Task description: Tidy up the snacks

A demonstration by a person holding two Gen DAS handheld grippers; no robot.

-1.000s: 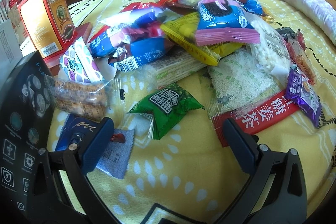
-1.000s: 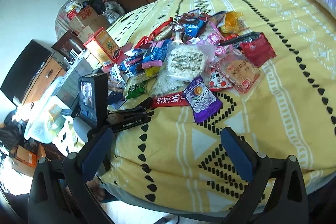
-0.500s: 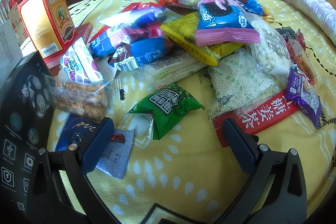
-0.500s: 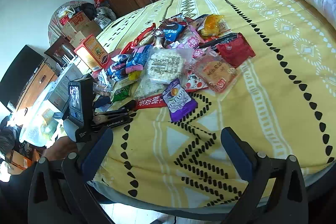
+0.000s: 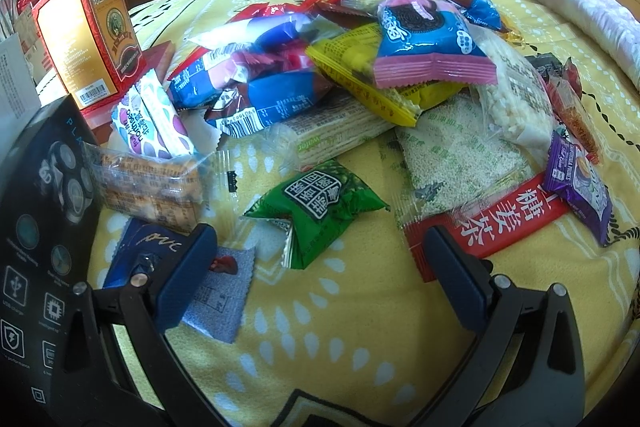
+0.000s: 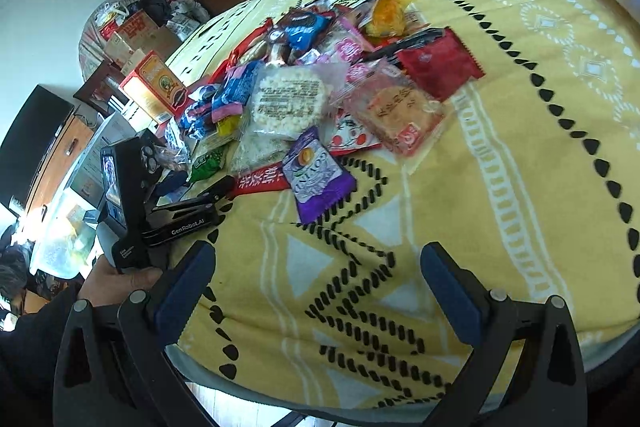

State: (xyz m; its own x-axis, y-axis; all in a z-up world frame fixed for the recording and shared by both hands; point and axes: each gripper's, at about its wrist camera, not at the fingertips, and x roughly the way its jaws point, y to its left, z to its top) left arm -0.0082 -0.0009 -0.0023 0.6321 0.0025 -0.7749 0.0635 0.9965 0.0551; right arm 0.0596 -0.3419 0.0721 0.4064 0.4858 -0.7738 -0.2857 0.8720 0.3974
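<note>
The left gripper (image 5: 320, 283) is hovering low over the bed (image 5: 360, 339) with its jaws standing wide and holding nothing. Just ahead of the jaws, the green snack packet (image 5: 320, 209) is lying flat on the yellow blanket, centred on the gap; it is probably the nearest candidate for a pick. Just beside the left finger, a small grey-blue sachet (image 5: 222, 293) and a dark blue sachet (image 5: 140, 255) are lying partly hidden behind it. Beside the right finger, the red strip packet (image 5: 500, 223) is resting under the edge of a clear bag of white grains (image 5: 452, 155). Further ahead, the remaining snacks are lying in an overlapping heap (image 5: 360, 59), unsorted. The red-and-gold box (image 5: 88, 31) is standing upright, far left; its contents are not visible. No sorting container is identifiable.

The right gripper (image 6: 318, 291) is being held back near the bed's edge, jaws wide and empty, well apart from the purple packet (image 6: 316, 177) ahead.
</note>
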